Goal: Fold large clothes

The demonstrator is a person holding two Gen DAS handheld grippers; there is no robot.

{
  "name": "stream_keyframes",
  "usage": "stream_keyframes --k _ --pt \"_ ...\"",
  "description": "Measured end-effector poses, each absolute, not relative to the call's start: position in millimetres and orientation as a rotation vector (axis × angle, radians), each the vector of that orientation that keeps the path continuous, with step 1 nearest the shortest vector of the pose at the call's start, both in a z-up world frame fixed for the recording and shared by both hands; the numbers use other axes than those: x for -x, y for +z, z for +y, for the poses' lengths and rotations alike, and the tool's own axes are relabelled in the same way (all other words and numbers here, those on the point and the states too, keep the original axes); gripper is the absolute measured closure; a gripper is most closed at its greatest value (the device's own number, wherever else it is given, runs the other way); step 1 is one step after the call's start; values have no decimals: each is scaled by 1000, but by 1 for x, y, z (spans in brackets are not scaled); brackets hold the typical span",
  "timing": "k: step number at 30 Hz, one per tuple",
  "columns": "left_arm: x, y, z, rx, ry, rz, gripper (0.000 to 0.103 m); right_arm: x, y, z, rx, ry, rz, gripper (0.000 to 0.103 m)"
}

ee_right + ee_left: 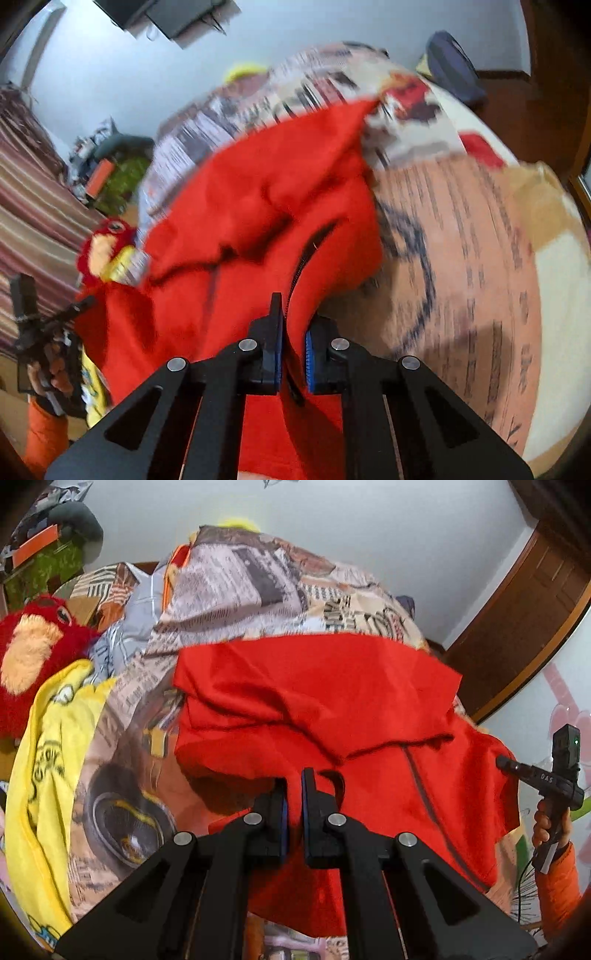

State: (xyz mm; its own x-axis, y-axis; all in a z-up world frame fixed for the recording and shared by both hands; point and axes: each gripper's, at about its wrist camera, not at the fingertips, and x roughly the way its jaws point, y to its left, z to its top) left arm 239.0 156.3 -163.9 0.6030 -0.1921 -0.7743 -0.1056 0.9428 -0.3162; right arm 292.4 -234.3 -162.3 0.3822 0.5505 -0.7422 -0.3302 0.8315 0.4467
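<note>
My left gripper (293, 805) has its fingers (275, 812) pinched nearly together on a fold of the red jacket (314, 701), with red cloth filling the narrow slot between the blue pads. The jacket lies bunched across the bed (122, 775), which is covered by a newspaper-print quilt (236, 576). One layer of the jacket is turned back toward me, and a dark zipper (424, 794) runs down the cloth to the right of my left fingers.

My right gripper (293, 343) is clamped on the jacket (258, 206) too: the cloth edge beside the zipper (306, 254) passes straight between its fingers (273, 332), pressed against the left pad, while the right pad stands slightly off the fabric. In the right wrist view the jacket rises from these fingers and spreads up and to the left over the quilt (461, 258); much of this view is blurred.

Left of the jacket in the left wrist view, a yellow printed garment (48, 760) lies on the bed, and above it sits a red plush toy (33, 657) with an orange face. A brown wooden door (524, 602) stands beyond the jacket, to its upper right. At the right edge of that view, just beside the jacket's hem, my right hand (550, 823), in an orange sleeve (557, 882), holds the other gripper's handle. The right wrist view shows my left hand (48, 373) low to the left of the jacket, next to a striped curtain (26, 206).
</note>
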Motion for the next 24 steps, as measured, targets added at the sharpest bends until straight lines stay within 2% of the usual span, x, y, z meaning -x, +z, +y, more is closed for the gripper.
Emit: stream_keyframes --k 8,12,18,24 --pt "-298 -132 182 373 13 811 98 -351 -120 -192 -156 582 916 95" --pt "-337 -136 207 395 109 775 98 -390 -113 -177 -110 517 872 95" --pt "-396 -188 234 399 219 846 98 -456 -150 -162 -131 392 923 93" --pt "-430 -257 231 325 234 1017 97 -485 -187 -188 -335 384 1061 81"
